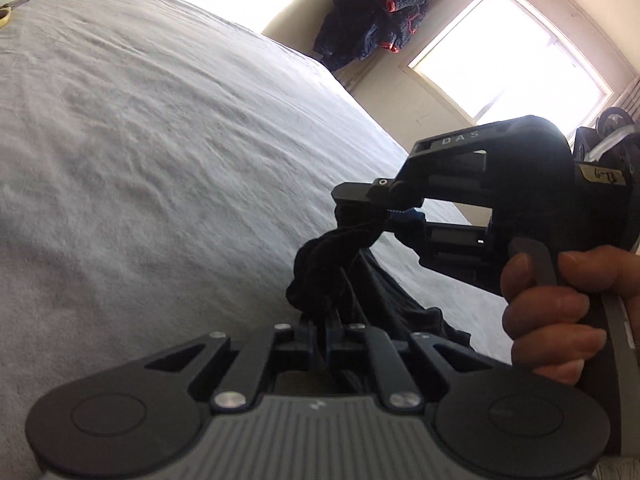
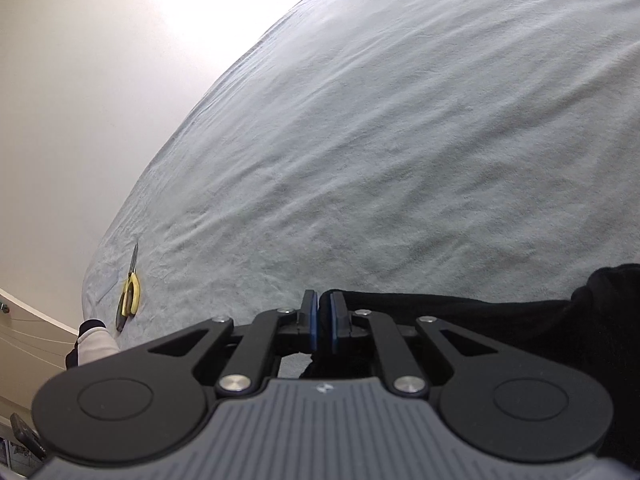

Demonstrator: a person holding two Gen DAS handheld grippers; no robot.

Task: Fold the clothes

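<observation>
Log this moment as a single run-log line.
left gripper: shut on dark garment | right gripper: shut on dark garment, lifted over bed sheet | scissors: far edge | fold: not yet done

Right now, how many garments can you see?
2: a black garment held by both grippers over the bed; dark clothing hanging by the window. More may be hidden.

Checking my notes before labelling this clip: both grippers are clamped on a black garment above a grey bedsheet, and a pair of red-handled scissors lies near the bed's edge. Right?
Nearly. The scissors have yellow handles, not red; the right wrist view shows them near the edge of the grey bedsheet. The rest holds: the left gripper and right gripper both have their jaws shut on the black garment.
</observation>
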